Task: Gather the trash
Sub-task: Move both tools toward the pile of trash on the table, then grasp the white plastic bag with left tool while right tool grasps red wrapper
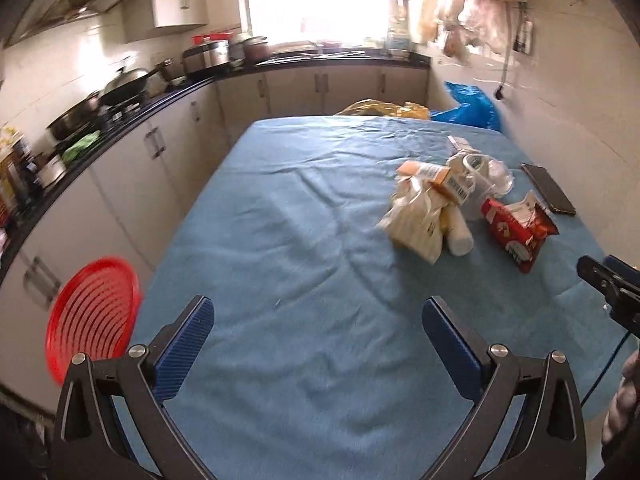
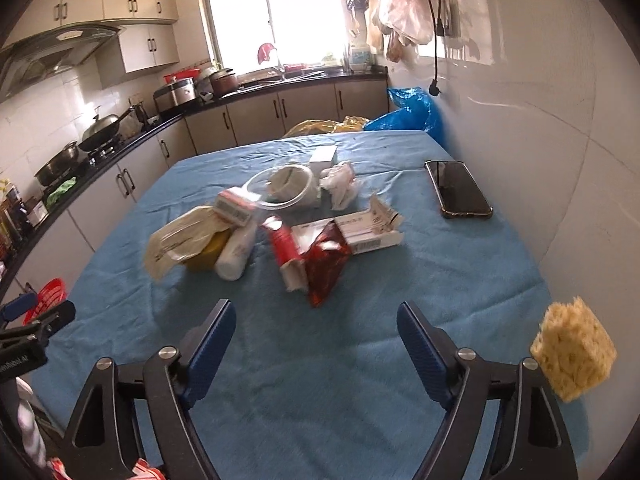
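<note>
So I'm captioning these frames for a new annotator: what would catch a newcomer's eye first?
First, the heap of trash mid-table on the blue tablecloth: a torn red wrapper, a cream plastic bag and a clear plastic tub. Next, the black phone lying apart near the right wall, and the red basket off the table's left edge. Both claws, left claw and right claw, are open over bare cloth.

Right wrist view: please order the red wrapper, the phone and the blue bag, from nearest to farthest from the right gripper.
1. Red wrapper, just ahead of the right gripper.
2. Phone, farther, to the right.
3. Blue bag, beyond the table's far edge.
</note>
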`<action>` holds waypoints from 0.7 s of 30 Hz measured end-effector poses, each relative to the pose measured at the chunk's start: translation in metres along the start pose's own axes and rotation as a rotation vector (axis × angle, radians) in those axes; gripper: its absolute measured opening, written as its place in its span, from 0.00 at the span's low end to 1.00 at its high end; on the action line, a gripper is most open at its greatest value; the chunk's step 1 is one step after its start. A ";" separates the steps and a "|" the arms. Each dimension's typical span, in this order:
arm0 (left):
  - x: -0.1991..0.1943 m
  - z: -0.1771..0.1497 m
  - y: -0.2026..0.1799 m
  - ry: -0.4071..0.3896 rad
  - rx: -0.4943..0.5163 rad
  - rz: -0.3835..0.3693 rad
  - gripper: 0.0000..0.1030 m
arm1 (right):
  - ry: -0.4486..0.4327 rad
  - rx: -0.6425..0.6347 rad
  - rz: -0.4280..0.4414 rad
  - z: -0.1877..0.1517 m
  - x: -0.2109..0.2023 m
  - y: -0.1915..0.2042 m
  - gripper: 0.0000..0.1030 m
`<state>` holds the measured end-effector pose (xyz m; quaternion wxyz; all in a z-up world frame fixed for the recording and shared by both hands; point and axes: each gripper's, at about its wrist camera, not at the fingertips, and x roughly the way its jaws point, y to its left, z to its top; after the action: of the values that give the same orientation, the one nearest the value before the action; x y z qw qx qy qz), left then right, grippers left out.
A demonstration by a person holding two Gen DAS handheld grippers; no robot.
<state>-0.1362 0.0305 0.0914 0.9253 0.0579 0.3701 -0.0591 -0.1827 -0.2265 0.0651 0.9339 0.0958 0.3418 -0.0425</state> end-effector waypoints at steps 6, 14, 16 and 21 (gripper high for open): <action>0.039 0.034 -0.023 0.007 0.096 -0.061 1.00 | 0.045 0.043 0.026 0.019 0.040 -0.015 0.71; 0.096 0.059 -0.038 0.075 0.089 -0.172 1.00 | 0.103 0.124 0.064 0.032 0.081 -0.027 0.62; 0.104 0.062 -0.042 0.076 0.098 -0.182 1.00 | 0.112 0.125 0.062 0.034 0.088 -0.027 0.62; 0.118 0.062 -0.051 0.094 0.107 -0.205 1.00 | 0.126 0.124 0.074 0.033 0.097 -0.023 0.40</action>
<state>-0.0168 -0.0371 0.0510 0.8916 0.0719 0.4134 -0.1701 -0.0908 -0.2568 0.0235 0.9038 0.1682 0.3929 -0.0231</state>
